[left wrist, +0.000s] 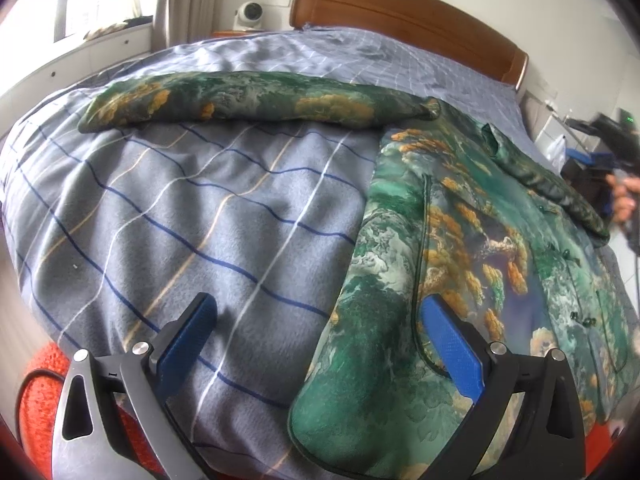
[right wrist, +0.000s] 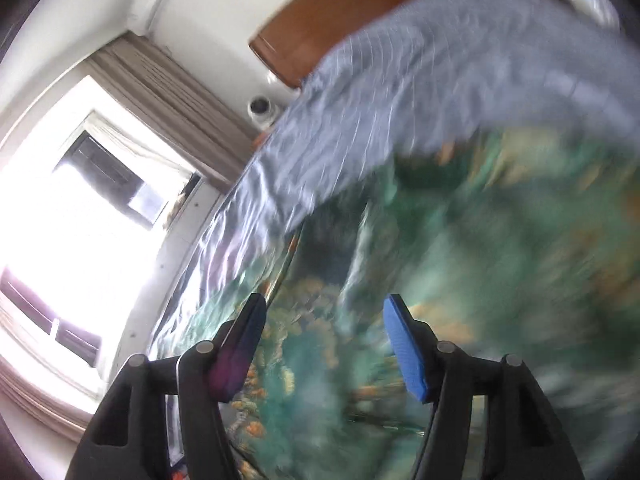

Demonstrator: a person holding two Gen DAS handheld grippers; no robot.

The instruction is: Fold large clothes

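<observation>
A green jacket (left wrist: 460, 248) with orange and white landscape print lies spread on the bed, one sleeve (left wrist: 240, 100) stretched out to the left across the blanket. My left gripper (left wrist: 320, 320) is open and empty, hovering over the jacket's lower left hem, one pad over the blanket and one over the fabric. My right gripper (right wrist: 324, 320) is open and empty above the jacket (right wrist: 460, 280); that view is motion-blurred. The right gripper also shows in the left wrist view (left wrist: 618, 148), held in a hand at the far right.
The bed has a grey-blue checked blanket (left wrist: 180, 220) and a brown wooden headboard (left wrist: 400, 12). A window (right wrist: 80, 220) with curtains and a small white camera (left wrist: 250, 14) are beyond the bed. An orange textile (left wrist: 40, 400) lies at the lower left.
</observation>
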